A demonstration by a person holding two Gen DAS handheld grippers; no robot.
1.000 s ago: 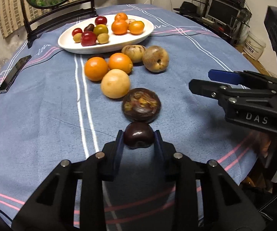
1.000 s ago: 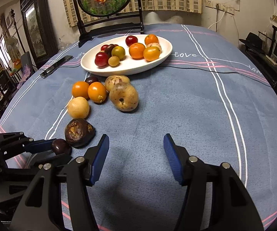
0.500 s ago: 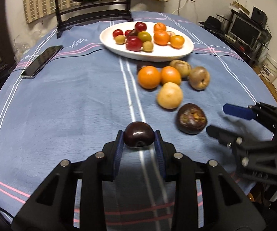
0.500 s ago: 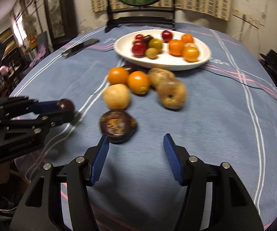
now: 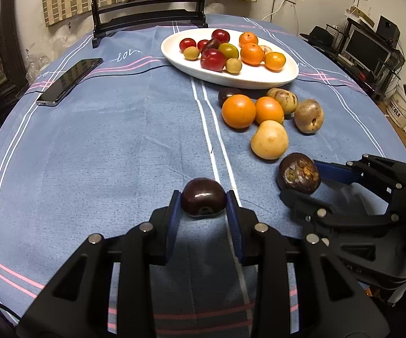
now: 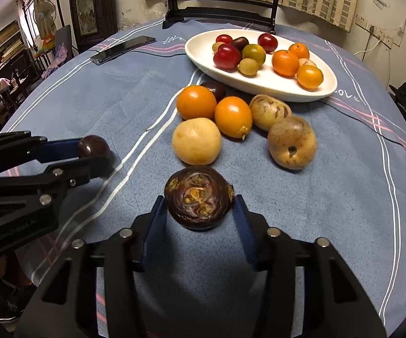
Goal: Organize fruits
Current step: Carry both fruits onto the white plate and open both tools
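A: What does the left tool have?

B: A small dark plum, glossy, deep purple, nearly black. The blue pads press on both its sides, so the tool is closed around it, near the front edge of the tabletop.

A: And the right tool?

B: Its fingers stand on either side of a larger dark fruit, round, purple-brown, with a rough yellowish scarred patch on top. The right pad seems to touch it; on the left I cannot tell whether it touches. The fruit sits low on the blue cloth; whether it is lifted is unclear.

A: What lies beyond it?

B: Just behind is a pale yellow round fruit, then two oranges, a speckled tan fruit and a brownish one with a stem pit, all bunched together. Another dark plum peeks out behind the oranges.

A: And the plate?

B: A white oval plate farther back holds red plums, small oranges and greenish-yellow fruits. A black phone lies to its left, and a dark wooden stand rises at the far edge.
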